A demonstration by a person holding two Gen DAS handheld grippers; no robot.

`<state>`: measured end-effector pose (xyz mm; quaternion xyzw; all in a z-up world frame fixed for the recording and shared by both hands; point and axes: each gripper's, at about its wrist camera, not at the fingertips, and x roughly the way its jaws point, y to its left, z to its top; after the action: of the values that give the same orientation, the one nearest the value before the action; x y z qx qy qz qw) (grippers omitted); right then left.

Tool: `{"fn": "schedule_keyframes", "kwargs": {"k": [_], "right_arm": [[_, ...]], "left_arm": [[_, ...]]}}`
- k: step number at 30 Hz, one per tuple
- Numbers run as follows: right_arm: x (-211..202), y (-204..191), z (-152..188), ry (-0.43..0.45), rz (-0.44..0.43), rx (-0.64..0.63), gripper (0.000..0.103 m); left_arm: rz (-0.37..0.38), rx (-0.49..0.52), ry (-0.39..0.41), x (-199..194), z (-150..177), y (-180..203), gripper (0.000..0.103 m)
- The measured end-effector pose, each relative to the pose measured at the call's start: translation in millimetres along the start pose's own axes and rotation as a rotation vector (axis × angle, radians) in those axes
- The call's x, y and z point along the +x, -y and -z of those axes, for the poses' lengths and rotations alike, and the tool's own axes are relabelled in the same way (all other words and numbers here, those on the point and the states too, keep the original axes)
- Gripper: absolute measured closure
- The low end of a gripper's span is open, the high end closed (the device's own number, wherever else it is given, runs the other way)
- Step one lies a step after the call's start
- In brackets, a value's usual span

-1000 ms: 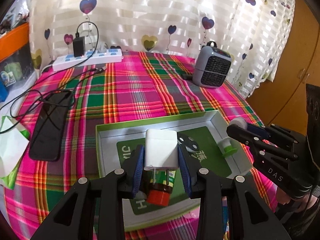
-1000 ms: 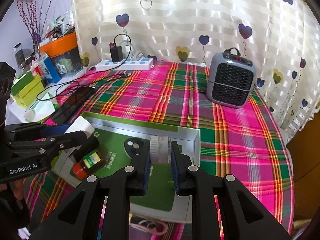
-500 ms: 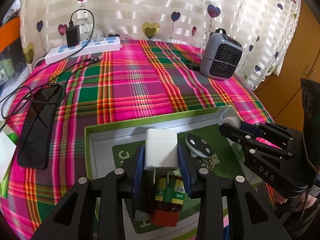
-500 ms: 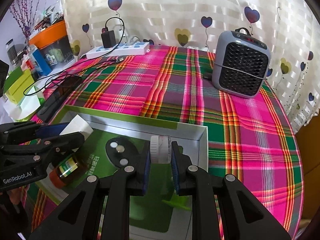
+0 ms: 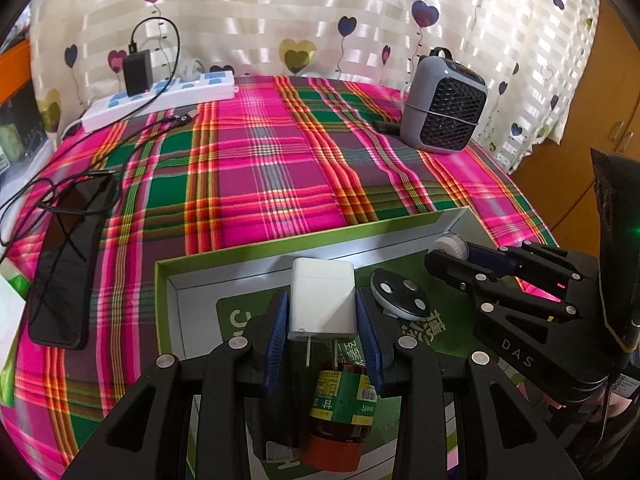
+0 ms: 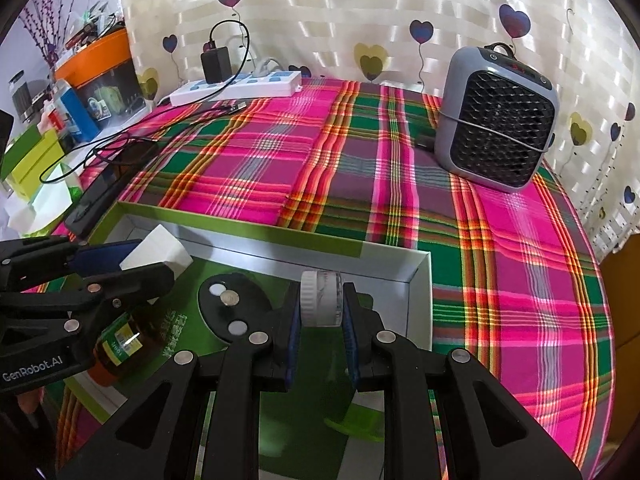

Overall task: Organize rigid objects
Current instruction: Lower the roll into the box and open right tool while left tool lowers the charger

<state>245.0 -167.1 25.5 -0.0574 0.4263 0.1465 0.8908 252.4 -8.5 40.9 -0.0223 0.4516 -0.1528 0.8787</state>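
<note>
Two hand-held grippers hang over an open green-rimmed box (image 5: 256, 250) on a plaid-covered table, each carrying one item to be sorted.

The risk here lies in crowding. The box floor already holds a brown bottle (image 5: 342, 404) lying on its side and a dark disc (image 5: 396, 294) with three silver spots. The bottle sits directly beneath the left gripper (image 5: 322, 320), so a straight release would likely drop the load onto its rounded side, from which it could skid or tip. The two tools also stand close together above the box, and a careless swing could knock one against the other. On the right side, the round item could roll once freed if it lands on its edge.

The left gripper is closed partway on a white charger (image 5: 323, 300), its blue pads pressing the two flat sides, the metal prongs pointing back toward the camera. The charger hangs above the box's left half, clear of the floor.

The right gripper (image 6: 320, 312) is clamped narrow on a small white jar (image 6: 321, 298), held by its ends near the box's far right corner, seemingly just inside the wall; whether it touches the floor cannot be told.
</note>
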Motion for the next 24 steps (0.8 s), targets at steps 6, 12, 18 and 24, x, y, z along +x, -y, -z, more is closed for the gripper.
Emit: {"fn": "schedule_keyframes", "kwargs": {"k": [6,12,18,24], "right_arm": [[4.7,0.4,1.3,-0.007,0.0,0.003,0.083],[7.6,0.6,2.2,-0.013,0.003,0.004,0.083],[7.8,0.2,2.2,-0.014,0.002,-0.001,0.083],[7.9,-0.8,2.0,-0.014,0.003,-0.001,0.083]], "left_arm": [[-0.002,-0.002,-0.004,1.9,0.7,-0.9,0.07],[0.001,-0.005,-0.007,3.0,1.8,-0.7,0.07],[-0.002,-0.007,-0.008,3.2,2.1,-1.5,0.07],[-0.003,-0.007,-0.009,3.1,2.1,-1.0,0.07]]}}
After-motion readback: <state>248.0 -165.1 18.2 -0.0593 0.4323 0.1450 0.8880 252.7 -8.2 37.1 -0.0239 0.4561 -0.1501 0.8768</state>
